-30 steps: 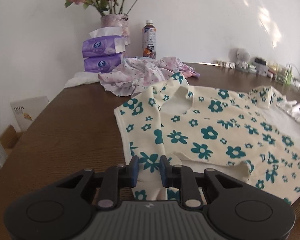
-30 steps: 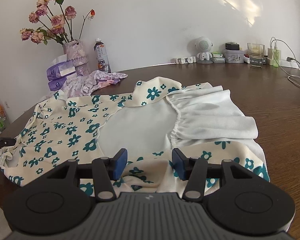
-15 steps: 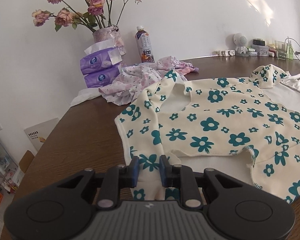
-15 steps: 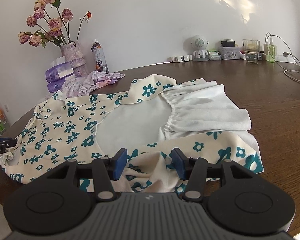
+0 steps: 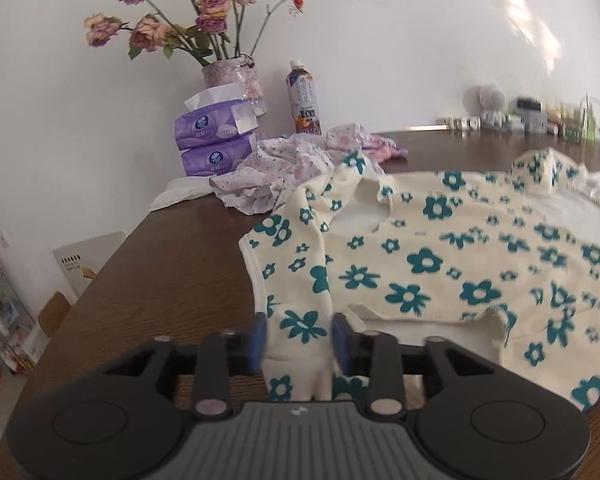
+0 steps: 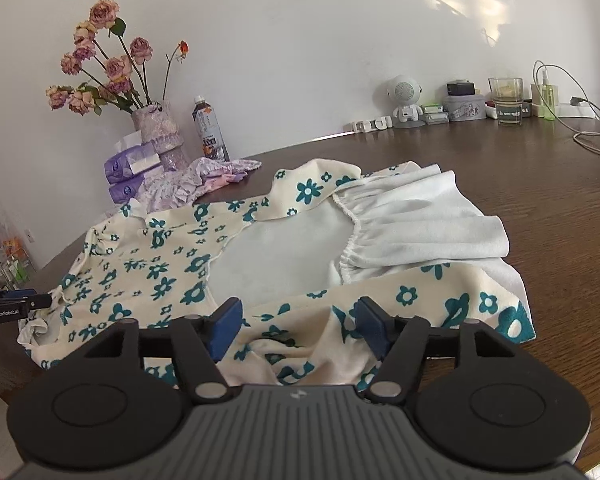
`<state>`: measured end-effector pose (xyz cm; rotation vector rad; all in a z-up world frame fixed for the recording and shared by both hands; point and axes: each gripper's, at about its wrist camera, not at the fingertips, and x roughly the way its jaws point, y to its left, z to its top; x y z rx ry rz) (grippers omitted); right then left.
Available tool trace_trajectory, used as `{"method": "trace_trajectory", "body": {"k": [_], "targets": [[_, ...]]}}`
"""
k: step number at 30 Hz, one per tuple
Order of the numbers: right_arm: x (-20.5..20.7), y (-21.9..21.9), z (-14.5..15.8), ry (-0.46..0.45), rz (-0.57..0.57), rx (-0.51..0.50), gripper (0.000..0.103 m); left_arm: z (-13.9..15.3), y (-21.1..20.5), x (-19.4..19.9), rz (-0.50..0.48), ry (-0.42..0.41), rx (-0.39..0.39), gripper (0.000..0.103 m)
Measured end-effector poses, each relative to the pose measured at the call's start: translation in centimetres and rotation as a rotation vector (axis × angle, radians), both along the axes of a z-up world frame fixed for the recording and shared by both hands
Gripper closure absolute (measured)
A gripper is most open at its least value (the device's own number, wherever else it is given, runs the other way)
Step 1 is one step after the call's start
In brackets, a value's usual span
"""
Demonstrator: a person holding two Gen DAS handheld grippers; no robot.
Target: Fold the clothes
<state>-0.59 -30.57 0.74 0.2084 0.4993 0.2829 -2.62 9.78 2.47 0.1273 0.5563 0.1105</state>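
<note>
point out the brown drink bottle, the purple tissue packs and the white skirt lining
brown drink bottle with white cap (image 5: 305, 101), left wrist view, on its label
stacked purple tissue packs (image 5: 215, 139), left wrist view, where the two packs meet
white gathered skirt lining of the floral dress (image 6: 420, 220), right wrist view, on its folded middle

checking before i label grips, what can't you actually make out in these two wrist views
- Left gripper: fingers flank the floral dress; actual pinch hidden by cloth, left wrist view.
- Right gripper: fabric bunches under wide-apart fingers; contact unclear, right wrist view.
- Dress's near hem: hidden behind both gripper bodies.
- Bottle label: too small.
- Purple garment: shape lost in crumples.
</note>
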Motion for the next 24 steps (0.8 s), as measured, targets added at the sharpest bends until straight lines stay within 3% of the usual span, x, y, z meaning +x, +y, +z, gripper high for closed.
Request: {"method": "trace_trajectory", "body": {"k": [3,7,12,24], "targets": [[-0.6,0.3,0.7,-0.037,-0.005,-0.016,0.021,1.2,0.1,-0.7,-0.024,-0.055,-0.050,0.022],[-0.7,0.8,1.1,-0.044,-0.026,-0.048,0.000,2.8,-0.2,-1.7,-0.082,-0.141,-0.122,0.009],[-1.0,1.2,1.5,-0.047,-0.034,-0.064,0.000,4.0,-0.9,-2.6,-0.180,-0.182,-0.248,0.001],[-1.3,1.1,1.4,-0.052,-0.050,-0.047,0.000,2.3,-2.6,-2.6,-0.231,-0.135,-0.311,0.000]]}}
